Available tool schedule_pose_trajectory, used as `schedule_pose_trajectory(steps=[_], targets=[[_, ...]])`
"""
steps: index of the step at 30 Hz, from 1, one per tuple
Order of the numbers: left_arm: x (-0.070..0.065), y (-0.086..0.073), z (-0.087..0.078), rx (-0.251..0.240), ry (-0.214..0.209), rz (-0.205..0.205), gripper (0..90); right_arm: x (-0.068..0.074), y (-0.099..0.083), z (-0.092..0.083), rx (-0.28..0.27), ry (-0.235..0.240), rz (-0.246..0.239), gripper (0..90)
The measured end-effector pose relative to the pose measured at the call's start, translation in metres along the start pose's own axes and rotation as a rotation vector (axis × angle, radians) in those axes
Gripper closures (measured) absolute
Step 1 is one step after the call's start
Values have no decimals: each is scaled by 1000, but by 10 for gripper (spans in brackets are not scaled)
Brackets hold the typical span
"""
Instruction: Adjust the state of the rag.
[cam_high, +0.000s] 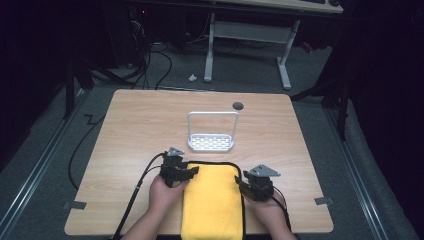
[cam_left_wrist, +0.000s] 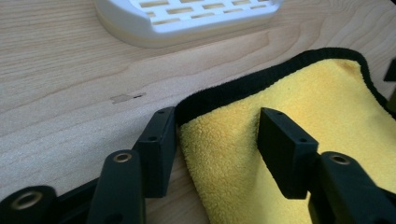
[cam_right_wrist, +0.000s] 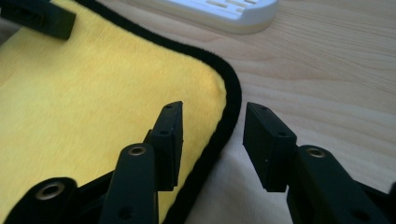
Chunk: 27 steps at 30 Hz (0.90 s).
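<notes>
A yellow towel (cam_high: 212, 200) with a black hem lies flat at the table's near edge, between my two hands. My left gripper (cam_high: 187, 172) is at the towel's far left corner. In the left gripper view, my left gripper (cam_left_wrist: 217, 121) stands open: one jaw is beside the hem on the wood and the other is over the yellow towel (cam_left_wrist: 303, 88). My right gripper (cam_high: 240, 182) is at the far right corner. In the right gripper view, my right gripper (cam_right_wrist: 212, 112) is open astride the hem of the towel (cam_right_wrist: 93, 79), with neither pad pressing on it.
A white slotted soap-dish rack (cam_high: 211, 142) with a tall wire handle stands just beyond the towel, mid-table. A dark round hole (cam_high: 238, 106) lies behind it. Bare wooden table (cam_high: 140, 120) spreads to both sides. Cables trail off the near left edge.
</notes>
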<state>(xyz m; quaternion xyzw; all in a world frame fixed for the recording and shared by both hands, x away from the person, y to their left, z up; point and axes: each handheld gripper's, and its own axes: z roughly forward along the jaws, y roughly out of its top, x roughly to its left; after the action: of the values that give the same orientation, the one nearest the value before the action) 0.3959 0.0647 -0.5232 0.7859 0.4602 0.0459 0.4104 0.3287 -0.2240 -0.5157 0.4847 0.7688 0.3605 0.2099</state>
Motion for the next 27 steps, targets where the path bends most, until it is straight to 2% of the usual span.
schedule_pose_trajectory(steps=[3,7,9,11,12,18,21,24,26,27], targets=[[2,-1,0,6,-7,-4,538,-3,10,11,-6,7,20,539],[3,-2,2,9,-11,-7,556,-2,16,25,25,-18,12,535],[3,-2,2,8,-20,-10,562,-3,16,30,42,-11,31,538],[3,-2,2,7,-27,-12,569,-3,16,33,62,-6,27,537],[3,-3,2,5,-29,-12,575,-3,16,34,75,-1,31,542],[6,-8,1,-11,-57,-16,658,-1,15,34,72,9,22,591],[6,-10,0,-11,-56,-5,698,-1,15,33,73,15,26,600],[6,-12,-1,-20,-54,6,717,-1,15,31,87,0,33,535],[6,-13,-1,-23,-46,18,731,-4,13,28,65,-24,49,520],[6,-13,-1,-24,-45,20,735,-5,12,28,64,-9,67,517]])
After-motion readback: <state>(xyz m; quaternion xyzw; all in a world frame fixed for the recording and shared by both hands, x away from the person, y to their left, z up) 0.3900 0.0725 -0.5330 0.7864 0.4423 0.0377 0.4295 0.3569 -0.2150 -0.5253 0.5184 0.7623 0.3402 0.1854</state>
